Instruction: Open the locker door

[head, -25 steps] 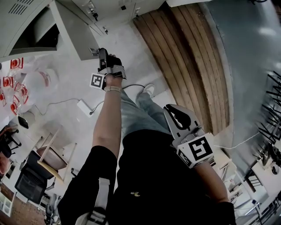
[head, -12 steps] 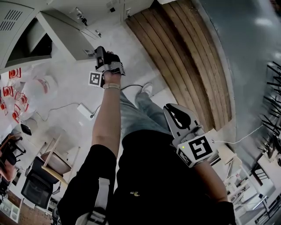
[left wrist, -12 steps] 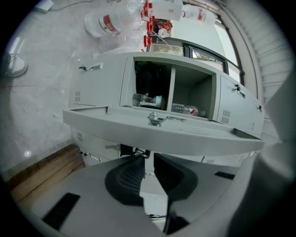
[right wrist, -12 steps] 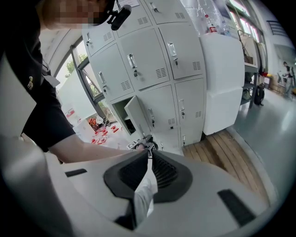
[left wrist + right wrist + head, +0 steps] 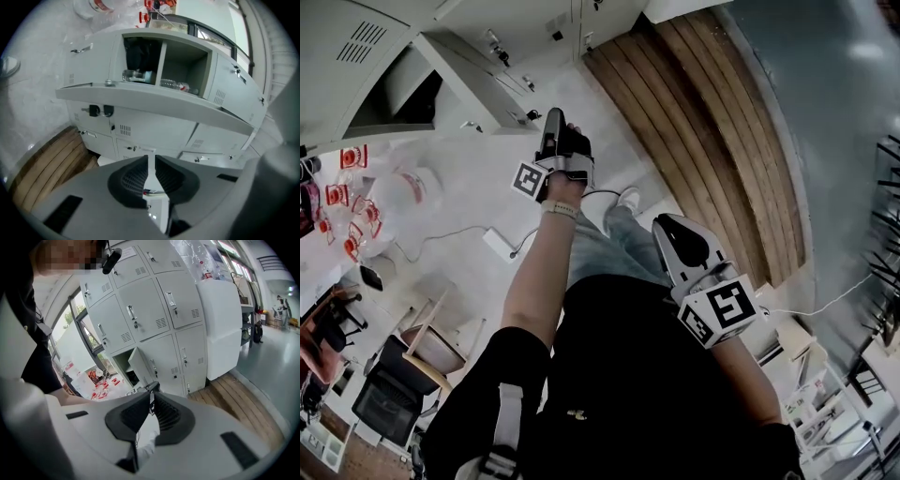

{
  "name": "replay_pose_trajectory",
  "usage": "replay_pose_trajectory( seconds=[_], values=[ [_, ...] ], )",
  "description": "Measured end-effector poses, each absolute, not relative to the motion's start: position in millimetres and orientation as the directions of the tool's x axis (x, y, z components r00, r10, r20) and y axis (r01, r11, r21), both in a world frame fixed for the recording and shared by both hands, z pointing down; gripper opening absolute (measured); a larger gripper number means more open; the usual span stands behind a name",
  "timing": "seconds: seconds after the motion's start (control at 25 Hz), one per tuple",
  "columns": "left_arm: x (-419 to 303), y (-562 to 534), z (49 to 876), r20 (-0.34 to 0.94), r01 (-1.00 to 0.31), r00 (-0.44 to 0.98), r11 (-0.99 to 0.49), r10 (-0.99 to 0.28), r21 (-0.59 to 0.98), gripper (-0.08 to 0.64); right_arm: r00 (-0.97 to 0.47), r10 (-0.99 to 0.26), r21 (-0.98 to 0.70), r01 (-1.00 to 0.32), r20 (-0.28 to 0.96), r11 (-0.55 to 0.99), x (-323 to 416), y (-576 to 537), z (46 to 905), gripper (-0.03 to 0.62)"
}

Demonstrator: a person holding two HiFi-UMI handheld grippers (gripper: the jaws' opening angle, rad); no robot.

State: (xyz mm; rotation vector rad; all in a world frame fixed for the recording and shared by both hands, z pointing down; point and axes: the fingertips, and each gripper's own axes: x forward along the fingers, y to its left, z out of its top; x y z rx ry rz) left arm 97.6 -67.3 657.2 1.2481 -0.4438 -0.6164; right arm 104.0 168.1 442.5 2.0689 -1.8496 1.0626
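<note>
The grey locker door [image 5: 473, 75] stands swung out from the locker bank [image 5: 140, 310]. In the left gripper view it shows edge-on as a slab [image 5: 154, 101] below its open compartment [image 5: 183, 65], which holds bottles. My left gripper [image 5: 551, 120] is held out level, off to the right of the door's edge and not touching it. Its jaws [image 5: 150, 161] have just been closing, keep a narrow gap and hold nothing. My right gripper [image 5: 675, 232] hangs near my hip with its jaws together and empty [image 5: 151, 397], looking toward the lockers and the open door [image 5: 140, 363].
A wooden slatted platform [image 5: 703, 122] runs along the foot of the lockers. White bags with red print [image 5: 389, 197], a white power brick with its cable [image 5: 502, 244] and a chair [image 5: 422, 347] sit on the floor at left. A white cabinet [image 5: 225, 329] stands beside the lockers.
My left gripper has come away from the door's edge, moving right and up in the head view. The door stays open. The right gripper has barely shifted.
</note>
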Motion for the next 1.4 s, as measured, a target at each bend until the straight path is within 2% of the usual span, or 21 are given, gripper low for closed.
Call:
replay_pose_trajectory(
  seconds=[0.2,0.32,0.4,0.52,0.64,0.72,1.04,1.4],
  values=[
    [106,-31,580,-0.072,0.121,0.904,0.09,-0.422,0.989,0.047,-0.016,-0.835,-0.37,-0.901,0.549,-0.227,99,142,429,0.046],
    [92,-16,543,-0.058,0.06,0.939,-0.005,-0.339,0.998,0.044,-0.016,-0.859,-0.39,-0.896,0.512,-0.215,95,126,421,0.046],
    [79,-13,520,-0.034,-0.012,0.957,-0.158,-0.287,0.987,0.042,-0.014,-0.872,-0.391,-0.897,0.49,-0.205,93,115,413,0.046],
    [67,-8,479,0.013,-0.104,0.983,-0.492,-0.184,0.864,0.038,-0.011,-0.89,-0.388,-0.902,0.456,-0.188,92,98,400,0.046],
    [62,5,441,0.084,-0.116,0.993,-0.734,-0.081,0.669,0.037,-0.004,-0.905,-0.38,-0.908,0.426,-0.175,93,86,390,0.046],
    [60,11,419,0.124,-0.103,0.991,-0.825,-0.041,0.556,0.037,0.014,-0.915,-0.374,-0.91,0.402,-0.178,96,79,382,0.046],
    [56,24,360,0.221,-0.1,0.975,-0.947,-0.031,0.307,0.037,0.011,-0.954,-0.258,-0.962,0.301,-0.093,95,60,347,0.046],
    [55,17,315,0.176,-0.11,0.981,-0.981,-0.082,0.16,0.031,0.003,-0.983,-0.16,-0.987,0.183,-0.033,93,49,312,0.046]
  ],
)
